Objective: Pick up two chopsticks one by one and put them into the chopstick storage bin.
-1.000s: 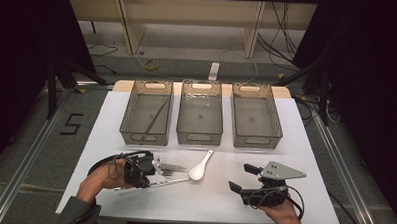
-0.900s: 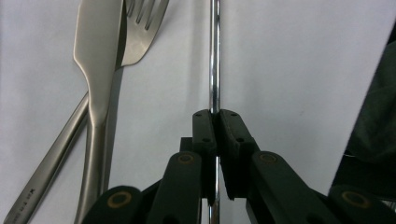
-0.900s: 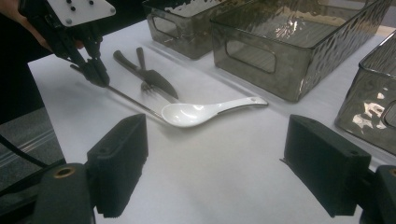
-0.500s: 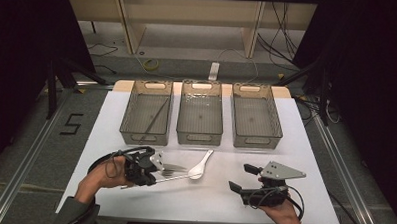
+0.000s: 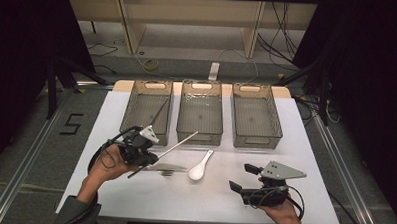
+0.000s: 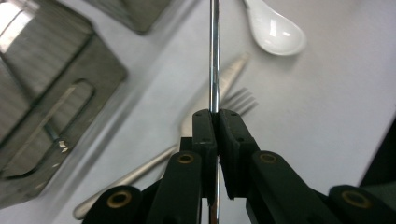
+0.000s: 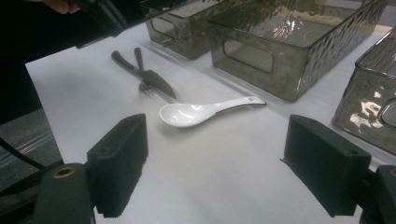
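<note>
Your left tongs pinch the chopstick low, left of centre, over the worktop; it may pivot or slip. Your right tongs stand spread, lower right.

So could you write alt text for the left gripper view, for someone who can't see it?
Two black jaws of the left tool pinch a thin shiny metal rod that runs straight up the frame. Beneath it on the white table lie a fork and a knife, with a white ceramic spoon beyond and a smoky plastic bin at left.
</note>
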